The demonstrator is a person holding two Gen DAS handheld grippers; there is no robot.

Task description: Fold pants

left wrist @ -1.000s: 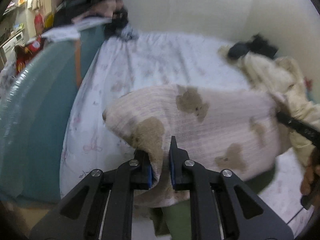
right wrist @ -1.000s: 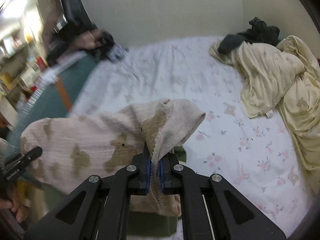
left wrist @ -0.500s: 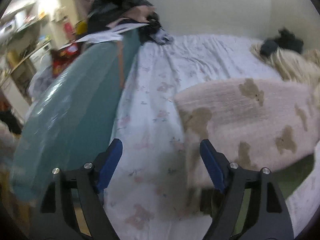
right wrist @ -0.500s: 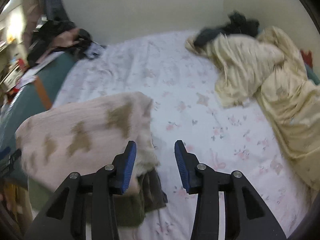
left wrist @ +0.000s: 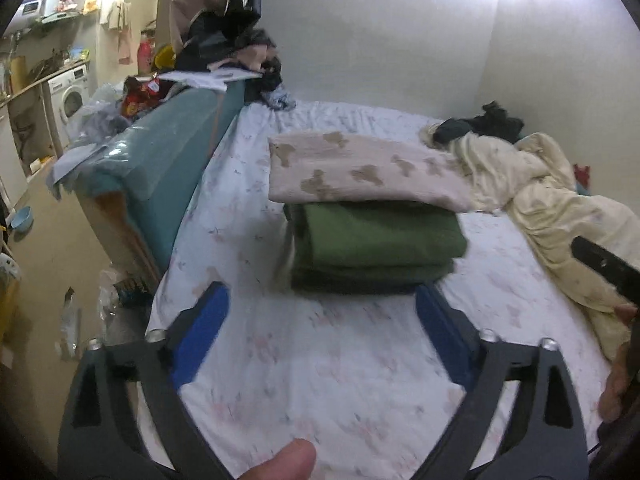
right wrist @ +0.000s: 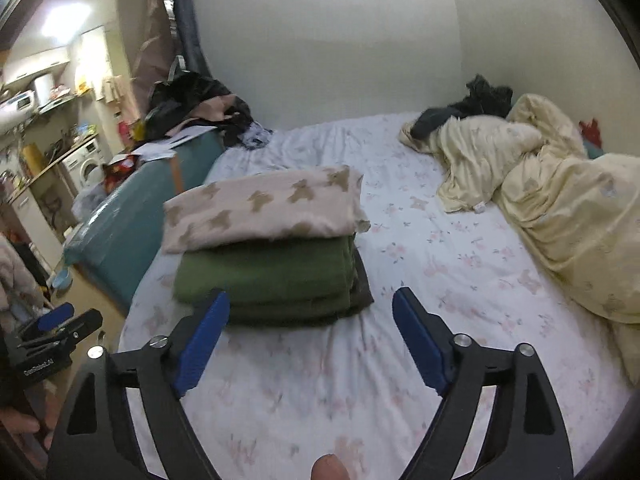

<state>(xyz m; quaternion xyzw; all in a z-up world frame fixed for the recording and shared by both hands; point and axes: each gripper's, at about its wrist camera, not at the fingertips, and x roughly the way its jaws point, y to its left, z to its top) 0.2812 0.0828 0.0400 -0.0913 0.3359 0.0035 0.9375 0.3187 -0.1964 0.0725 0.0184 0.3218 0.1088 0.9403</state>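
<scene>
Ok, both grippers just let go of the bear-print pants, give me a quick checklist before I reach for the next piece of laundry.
1. Left gripper open, nothing between its fingers: ok.
2. Right gripper open and empty: ok.
3. Folded pink bear-print pants resting on the green folded stack: ok.
4. Pants square with the stack: not ok, they overhang its far side.
5. White floral bedsheet between grippers and stack free of clutter: ok.
6. Crumpled cream-yellow bedding holds more pants: cannot tell.
</scene>
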